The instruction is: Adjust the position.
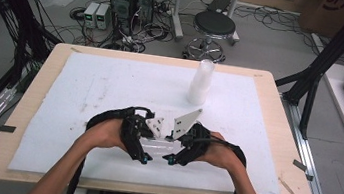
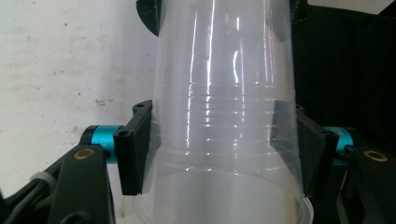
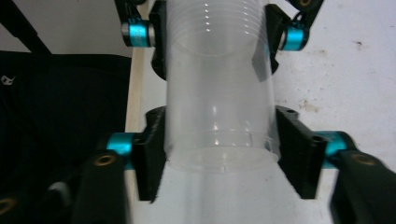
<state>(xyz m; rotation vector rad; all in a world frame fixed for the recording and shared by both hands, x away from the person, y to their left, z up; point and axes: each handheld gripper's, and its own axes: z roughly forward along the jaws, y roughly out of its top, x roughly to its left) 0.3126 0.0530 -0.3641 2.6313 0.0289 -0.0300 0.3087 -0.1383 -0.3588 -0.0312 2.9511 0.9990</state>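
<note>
Both my left tool [image 1: 144, 160] and right tool [image 1: 170, 160] are clamped on the clear plastic cup [image 2: 224, 116]. It looks light, thin, slippery and easily crushed, so I'd squeeze gently at the ribbed band.

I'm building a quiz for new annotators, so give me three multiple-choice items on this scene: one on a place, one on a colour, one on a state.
1. Where does the stack of cups stand?
A. On the far right part of the white mat
B. On the floor by the stool
C. At the mat's near left corner

2. What colour are the metal sleeves beside the gripper jaws?
A. Red
B. Teal
C. Yellow

3. What holds the clear cup near the person?
A. Nothing; it lies on the mat
B. The left gripper alone
C. Both grippers, one at each end

Key: 1 A, it rises on the white mat beyond the hands. 2 B, teal shows in both gripper views. 3 C, the left gripper and right gripper each clamp it.
</note>
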